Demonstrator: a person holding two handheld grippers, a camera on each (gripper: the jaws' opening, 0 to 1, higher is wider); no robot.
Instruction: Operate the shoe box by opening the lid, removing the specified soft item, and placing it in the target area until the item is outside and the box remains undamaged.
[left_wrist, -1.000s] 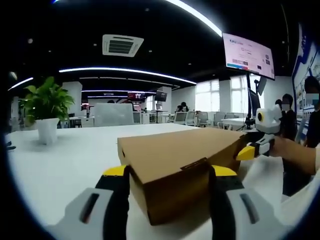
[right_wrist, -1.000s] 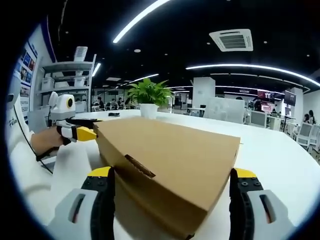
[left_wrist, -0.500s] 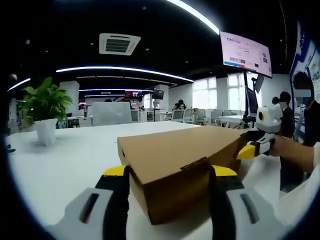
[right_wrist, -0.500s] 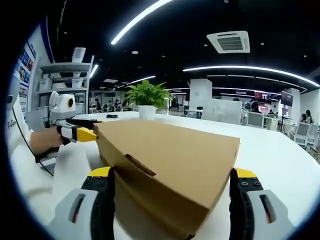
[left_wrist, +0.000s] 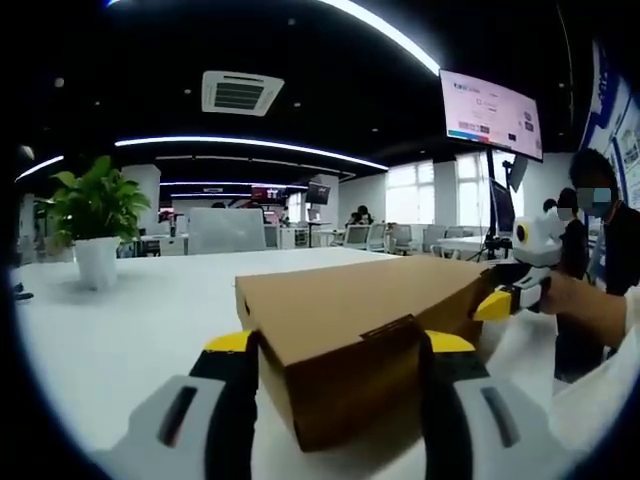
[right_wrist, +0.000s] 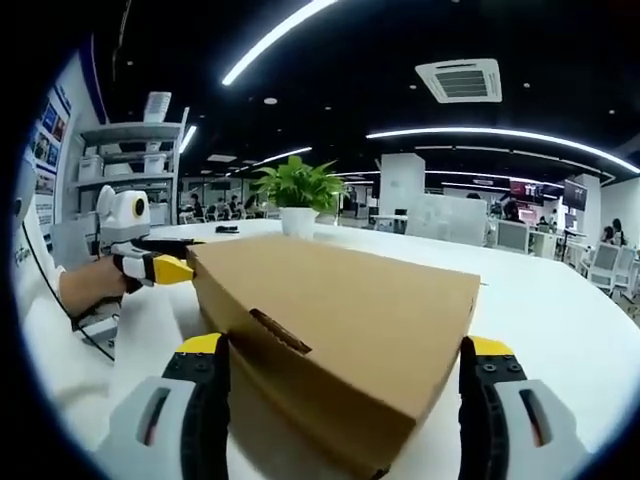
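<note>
One box, two tools, one plant on the tabletop

One brown cardboard shoe box (left_wrist: 365, 325) sits lid-down on the single white tabletop (left_wrist: 120, 330), and that's the only box out there. Two tools in play: the left tool (left_wrist: 340, 350) with two yellow-tipped jaws either side of a box corner, and the right tool (right_wrist: 340, 350), again two jaws. One potted plant (left_wrist: 92, 225) in one white pot. Overhead, one ceiling vent (left_wrist: 240, 92) and one hanging screen (left_wrist: 490, 112). In the right gripper view, one shelf unit (right_wrist: 135, 170) by the wall. At least two people (left_wrist: 600, 225) stand at the edge of the left gripper view.
</note>
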